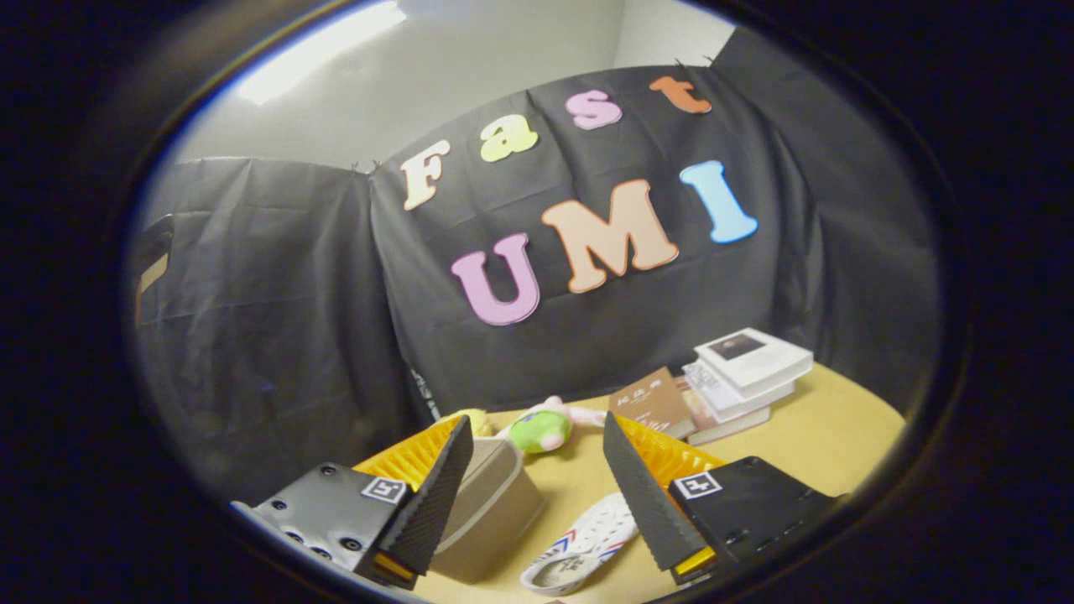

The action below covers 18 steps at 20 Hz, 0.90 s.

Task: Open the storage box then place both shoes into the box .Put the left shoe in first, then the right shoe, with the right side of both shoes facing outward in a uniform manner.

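Observation:
My gripper [537, 445] is open, fingers spread wide with nothing between the pads, raised above the tan table [822, 445]. Below and between the fingers lies a white perforated shoe [579, 545] with red and blue stripes on its side, resting on the table. A beige storage box [491, 512] stands just left of the shoe, partly hidden behind the left finger [432, 495]; I cannot tell how its lid stands. The right finger [646, 495] hangs above the shoe's right end.
A green and pink plush toy [545, 426] lies beyond the fingers near the table's back. A stack of books [738, 377] with a brown book [650, 403] leaning at its left sits at the back right. Black cloth walls close in the booth.

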Available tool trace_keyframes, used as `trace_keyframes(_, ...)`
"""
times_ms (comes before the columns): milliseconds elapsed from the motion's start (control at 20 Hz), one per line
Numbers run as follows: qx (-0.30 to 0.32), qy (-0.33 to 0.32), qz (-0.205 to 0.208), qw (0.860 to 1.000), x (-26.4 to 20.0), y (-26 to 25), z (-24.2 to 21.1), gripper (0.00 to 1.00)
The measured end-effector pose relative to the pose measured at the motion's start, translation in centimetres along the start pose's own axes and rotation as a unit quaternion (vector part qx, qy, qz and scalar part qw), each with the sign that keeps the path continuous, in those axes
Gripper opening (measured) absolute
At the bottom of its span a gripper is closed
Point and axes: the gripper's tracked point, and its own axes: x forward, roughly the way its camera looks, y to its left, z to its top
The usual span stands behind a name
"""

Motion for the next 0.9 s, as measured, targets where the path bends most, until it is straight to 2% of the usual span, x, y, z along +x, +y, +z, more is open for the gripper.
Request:
trace_keyframes(200, 0.076, 0.056, 0.038, 0.995, 0.9, 1.4, -4.1, 1.00)
trace_keyframes(400, 0.160, 0.113, 0.063, 0.979, 1.7, 2.8, -7.9, 1.00)
trace_keyframes(600, 0.237, 0.161, 0.093, 0.954, 2.7, 4.5, -11.4, 1.00)
trace_keyframes(900, 0.349, 0.201, 0.134, 0.905, 4.0, 6.8, -14.4, 1.00)
